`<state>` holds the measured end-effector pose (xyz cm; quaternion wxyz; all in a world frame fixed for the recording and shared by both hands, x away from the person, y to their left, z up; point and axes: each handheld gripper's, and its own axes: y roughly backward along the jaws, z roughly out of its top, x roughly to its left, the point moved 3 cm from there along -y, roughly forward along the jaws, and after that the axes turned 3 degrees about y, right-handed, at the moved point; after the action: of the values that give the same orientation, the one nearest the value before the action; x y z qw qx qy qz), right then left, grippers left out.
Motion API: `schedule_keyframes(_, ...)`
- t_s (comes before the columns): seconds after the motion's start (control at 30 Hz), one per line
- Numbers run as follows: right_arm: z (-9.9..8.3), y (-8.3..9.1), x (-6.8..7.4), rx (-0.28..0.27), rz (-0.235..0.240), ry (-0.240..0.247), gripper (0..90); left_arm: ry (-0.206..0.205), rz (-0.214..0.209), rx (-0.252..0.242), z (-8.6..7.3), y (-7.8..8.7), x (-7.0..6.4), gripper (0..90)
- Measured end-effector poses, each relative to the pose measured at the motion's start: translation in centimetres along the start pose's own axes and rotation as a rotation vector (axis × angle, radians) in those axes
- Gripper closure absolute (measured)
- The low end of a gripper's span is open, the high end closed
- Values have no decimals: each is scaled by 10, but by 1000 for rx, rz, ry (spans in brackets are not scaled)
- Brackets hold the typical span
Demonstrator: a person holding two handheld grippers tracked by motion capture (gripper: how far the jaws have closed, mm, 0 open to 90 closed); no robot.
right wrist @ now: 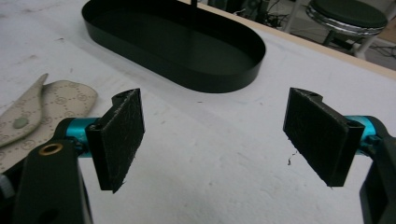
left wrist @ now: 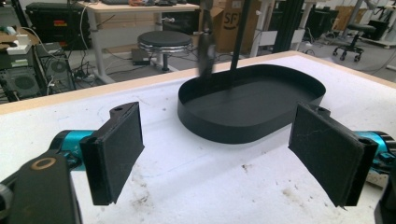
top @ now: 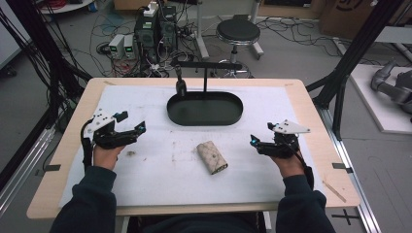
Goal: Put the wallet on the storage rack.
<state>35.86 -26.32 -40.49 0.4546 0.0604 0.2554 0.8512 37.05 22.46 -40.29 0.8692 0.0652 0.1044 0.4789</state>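
Beige patterned fabric pouch point(top: 212, 157) is lying on the white-covered tabletop point(top: 160, 170), between the left gripper point(top: 130, 122) and the right gripper point(top: 260, 135), touching neither. Both are hovering with fingers point(left wrist: 114, 151) spread wide, gripping nothing. Farther back, a black oval metal tray point(top: 204, 108) is sitting.

Dark navy sleeves point(top: 92, 199). Black left gripper point(top: 130, 127) and right gripper point(top: 256, 141): teal jaw mounts, flat black pads point(left wrist: 119, 144), grey three-cornered top plates, brass-ringed screw hole.
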Motion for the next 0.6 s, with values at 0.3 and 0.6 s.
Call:
schedule_keyframes(0.3,9,-23,37,27,101,37,210,12,52,-2,-3,9,10,174)
schedule_keyframes(0.6,11,-43,79,78,192,65,209,42,53,12,-5,9,13,177)
